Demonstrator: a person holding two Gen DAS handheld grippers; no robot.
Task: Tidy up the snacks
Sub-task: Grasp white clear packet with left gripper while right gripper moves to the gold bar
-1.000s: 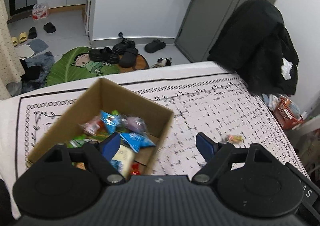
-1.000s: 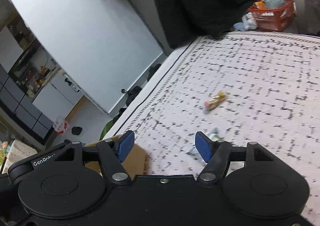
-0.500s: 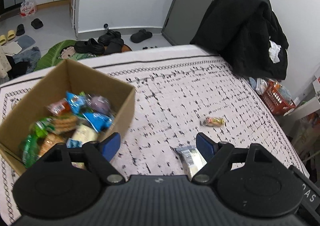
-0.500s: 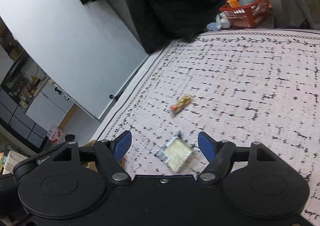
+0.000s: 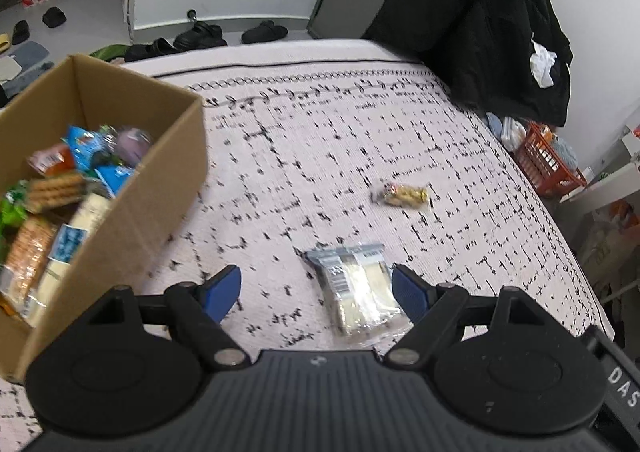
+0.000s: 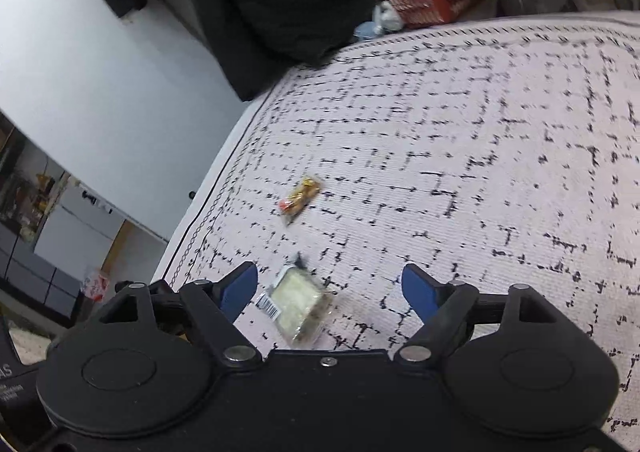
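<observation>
A cardboard box holding several snack packets stands at the left on the patterned bed cover. A clear packet of pale crackers lies flat between the fingers of my open left gripper, close to its right finger. A small yellow-red candy packet lies farther out to the right. In the right wrist view the cracker packet sits near the left finger of my open right gripper, and the candy packet lies beyond it. Neither gripper holds anything.
A black coat hangs past the far right corner of the bed. An orange basket stands on the floor to the right. Shoes and slippers lie on the floor beyond the bed's far edge.
My left gripper has swung right, off the box and over to the cracker packet. My right gripper has moved forward, so both loose packets now lie nearer and lower in its view.
</observation>
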